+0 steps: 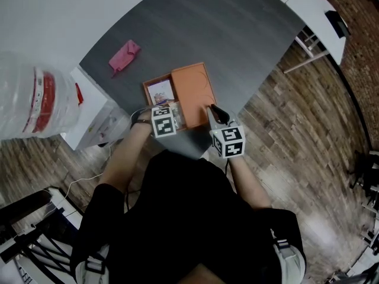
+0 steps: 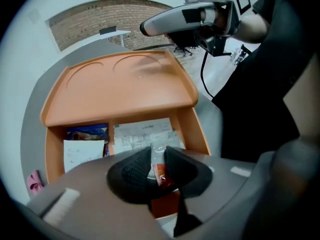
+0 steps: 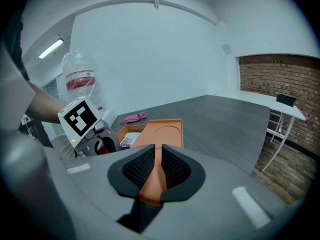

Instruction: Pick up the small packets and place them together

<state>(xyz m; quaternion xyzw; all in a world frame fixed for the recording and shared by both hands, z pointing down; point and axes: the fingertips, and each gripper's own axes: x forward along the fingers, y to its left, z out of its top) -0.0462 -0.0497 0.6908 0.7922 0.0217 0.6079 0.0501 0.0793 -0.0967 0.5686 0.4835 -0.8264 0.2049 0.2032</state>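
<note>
An orange box [image 1: 147, 88] sits near the front edge of the dark grey table, with its orange lid [image 1: 193, 87] slid to the right over half of it. In the left gripper view, my left gripper [image 2: 158, 156] points steeply down over the open half and is shut on a small clear packet with red print [image 2: 159, 171]. Below it lie a white leaflet [image 2: 145, 133], a white card [image 2: 82, 154] and a blue packet [image 2: 87, 133]. My right gripper [image 3: 158, 158] is shut on the lid's near edge [image 3: 152, 184]; it also shows over the lid's corner [image 2: 172, 26].
A pink pouch [image 1: 123, 56] lies farther back on the table. A large water bottle [image 1: 35, 99] stands at the left beside a white cabinet [image 1: 95, 120]. A white desk [image 1: 308, 7] and a brick wall are at the far right. The person's body is close behind the table edge.
</note>
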